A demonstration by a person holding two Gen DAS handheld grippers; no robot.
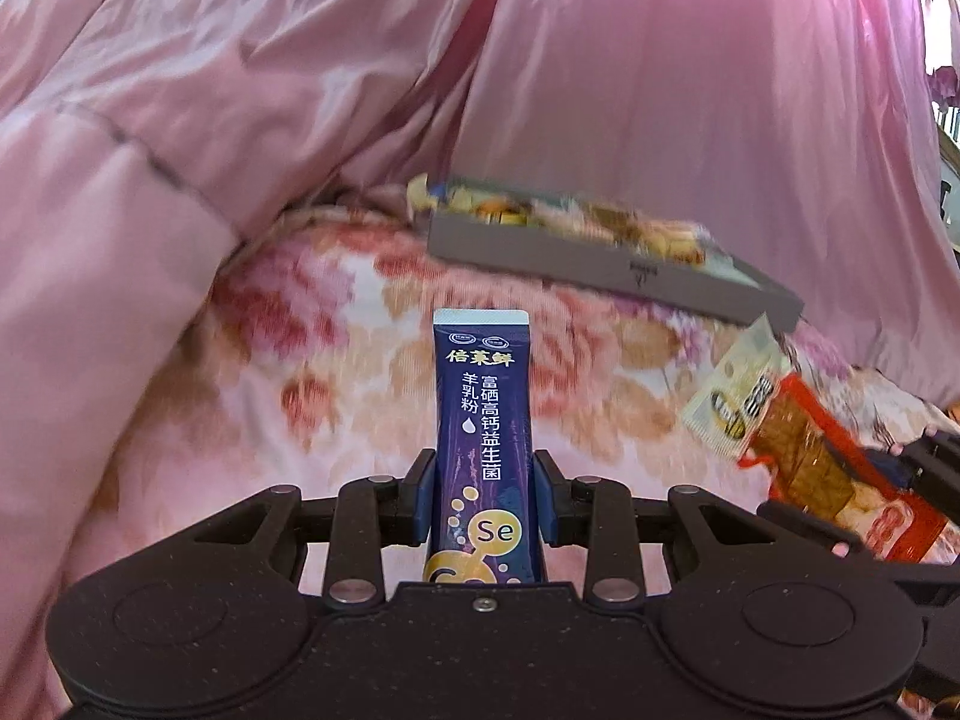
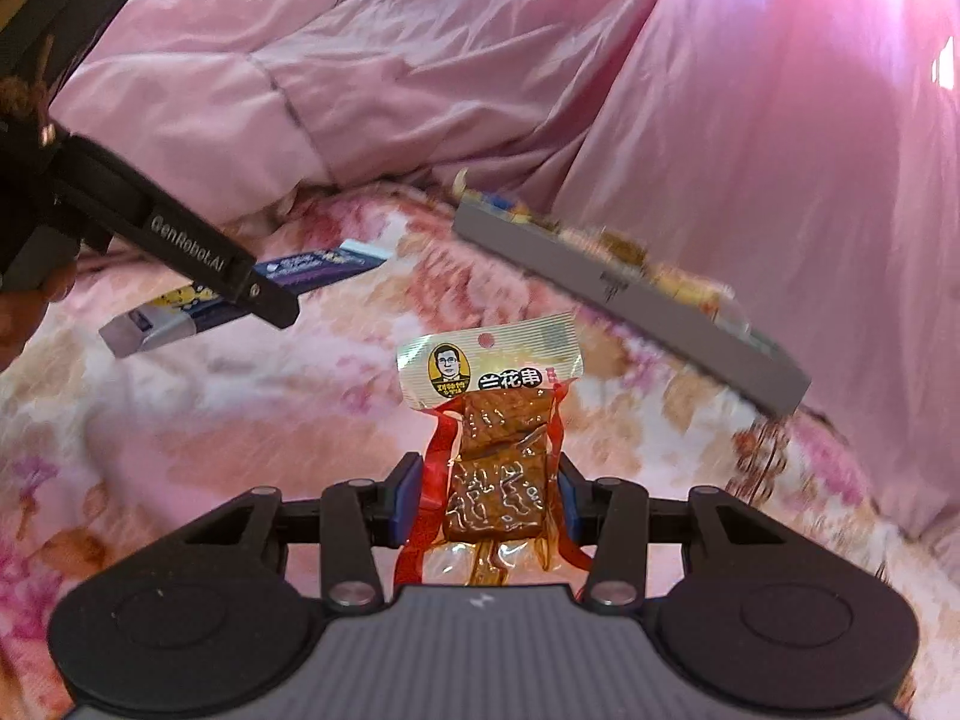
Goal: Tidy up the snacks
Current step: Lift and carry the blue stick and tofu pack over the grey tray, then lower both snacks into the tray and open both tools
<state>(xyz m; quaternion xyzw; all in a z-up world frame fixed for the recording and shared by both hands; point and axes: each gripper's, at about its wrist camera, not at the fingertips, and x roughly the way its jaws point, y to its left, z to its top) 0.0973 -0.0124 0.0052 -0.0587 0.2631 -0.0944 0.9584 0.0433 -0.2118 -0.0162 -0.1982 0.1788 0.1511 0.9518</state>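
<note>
My left gripper (image 1: pixel 483 498) is shut on a dark blue milk-powder stick sachet (image 1: pixel 480 420) and holds it upright above the floral blanket. My right gripper (image 2: pixel 486 501) is shut on a clear packet of brown dried tofu (image 2: pixel 498 450) with a cream and red header. That packet also shows at the right of the left wrist view (image 1: pixel 792 444). The blue sachet and the left gripper's finger (image 2: pixel 198 264) show at the left of the right wrist view. A flat grey box (image 1: pixel 600 252) with several small snacks lies ahead of both grippers; it also shows in the right wrist view (image 2: pixel 606 288).
A floral blanket (image 1: pixel 312 360) covers the bed surface. A pink quilt (image 1: pixel 240 90) is bunched up behind and to the left of the box. A pink curtain (image 2: pixel 780 150) hangs behind the box on the right.
</note>
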